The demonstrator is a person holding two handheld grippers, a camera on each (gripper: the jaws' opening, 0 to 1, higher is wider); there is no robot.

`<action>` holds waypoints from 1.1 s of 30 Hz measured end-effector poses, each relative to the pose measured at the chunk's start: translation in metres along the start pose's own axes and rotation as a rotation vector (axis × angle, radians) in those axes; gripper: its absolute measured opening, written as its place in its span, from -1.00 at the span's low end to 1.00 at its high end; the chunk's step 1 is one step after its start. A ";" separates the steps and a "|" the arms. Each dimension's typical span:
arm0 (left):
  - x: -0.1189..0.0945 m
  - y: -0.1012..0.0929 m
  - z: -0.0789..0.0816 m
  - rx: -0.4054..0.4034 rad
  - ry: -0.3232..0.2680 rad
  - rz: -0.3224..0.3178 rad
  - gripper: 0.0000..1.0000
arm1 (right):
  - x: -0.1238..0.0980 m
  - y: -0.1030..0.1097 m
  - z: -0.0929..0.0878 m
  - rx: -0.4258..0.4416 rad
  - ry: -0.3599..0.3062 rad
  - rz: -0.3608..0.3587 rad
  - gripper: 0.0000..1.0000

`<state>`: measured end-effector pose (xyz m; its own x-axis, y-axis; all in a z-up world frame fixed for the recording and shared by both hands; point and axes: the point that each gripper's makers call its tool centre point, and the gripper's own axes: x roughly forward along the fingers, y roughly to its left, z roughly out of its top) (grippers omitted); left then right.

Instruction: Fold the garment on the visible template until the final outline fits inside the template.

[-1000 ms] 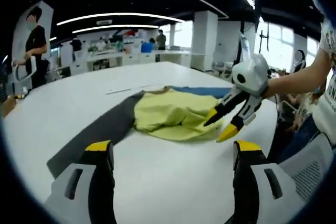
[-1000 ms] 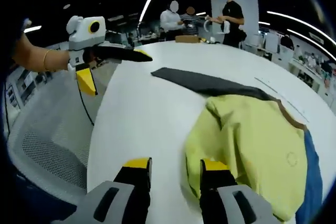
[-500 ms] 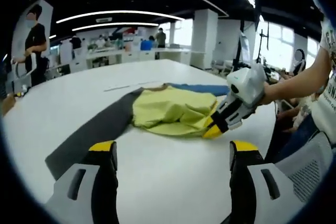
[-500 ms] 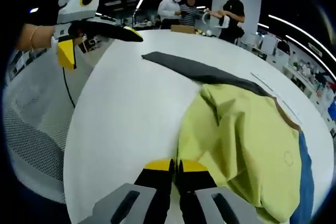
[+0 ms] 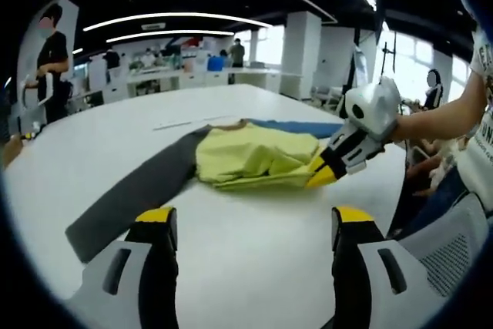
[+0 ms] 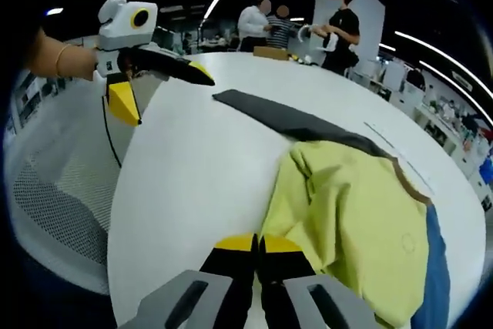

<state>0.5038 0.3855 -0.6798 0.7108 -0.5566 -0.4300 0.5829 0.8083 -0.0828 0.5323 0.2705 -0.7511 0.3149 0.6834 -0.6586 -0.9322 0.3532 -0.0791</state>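
A yellow-green garment [image 5: 246, 161] lies rumpled on the white table [image 5: 231, 260], with a long grey part [image 5: 131, 198] stretching toward me and a blue part [image 5: 296, 126] behind it. My right gripper [image 5: 320, 176] comes in from the right, shut on the garment's near edge. In the right gripper view its jaws [image 6: 256, 246] are pressed together on the yellow fabric [image 6: 347, 213]; the grey part [image 6: 285, 117] runs away to the upper left. My left gripper [image 5: 253, 221] stands open above bare table, and the right gripper view has it [image 6: 166, 90] held in the air, apart from the cloth.
A thin pale line [image 5: 181, 123] is marked on the table beyond the garment. Mesh chairs [image 6: 54, 213] stand at the table's rounded edge. Several people stand at the far side [image 6: 339, 25]. A person's arm [image 5: 439, 117] holds the right gripper.
The right gripper was open one second ago; it has shut on the garment's yellow edge and stays shut, with the edge raised a little. The left gripper stays open.
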 end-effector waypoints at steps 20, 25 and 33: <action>0.001 0.004 -0.008 -0.011 0.020 -0.006 0.43 | -0.011 0.052 -0.014 -0.008 0.019 0.078 -1.00; 0.001 0.004 -0.010 -0.008 0.025 -0.007 0.40 | -0.009 0.053 -0.018 0.056 0.010 0.080 -1.00; 0.001 0.006 -0.011 -0.014 0.033 -0.008 0.36 | -0.015 0.051 -0.011 0.215 -0.048 0.085 -0.68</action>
<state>0.5032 0.3918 -0.6903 0.6928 -0.5566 -0.4585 0.5828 0.8066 -0.0986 0.4782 0.2710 -0.7533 0.2499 0.7441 -0.6196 -0.8979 0.4176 0.1394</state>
